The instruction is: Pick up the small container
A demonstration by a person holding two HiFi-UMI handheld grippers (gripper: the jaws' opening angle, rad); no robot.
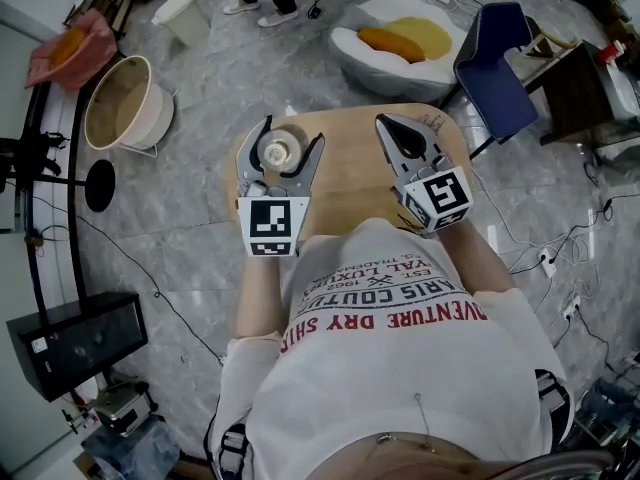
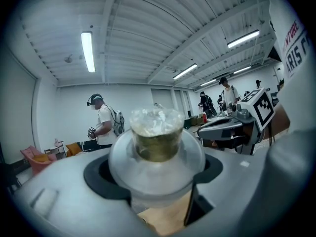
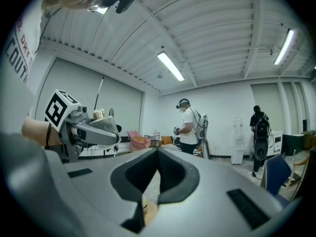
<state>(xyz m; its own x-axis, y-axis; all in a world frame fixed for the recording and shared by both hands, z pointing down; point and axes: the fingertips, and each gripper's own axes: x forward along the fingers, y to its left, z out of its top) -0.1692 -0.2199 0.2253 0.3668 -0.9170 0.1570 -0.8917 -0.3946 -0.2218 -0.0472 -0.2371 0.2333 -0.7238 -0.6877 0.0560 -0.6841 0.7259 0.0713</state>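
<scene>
Gripping one small container (image 1: 279, 150) in left tongs (image 1: 294, 131) | right tongs (image 1: 383, 121) closed | one table (image 1: 350, 173)

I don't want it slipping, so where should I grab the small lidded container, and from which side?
Grip the small container by its round body just under the wide lid rim, coming in level from the near side. It stands upright and the rim overhangs the jaws, which should stop slipping. The left gripper holds it so.

The small container (image 2: 157, 142) is clear, glossy plastic; the table (image 1: 350, 183) is smooth, matt, pale wood.
</scene>
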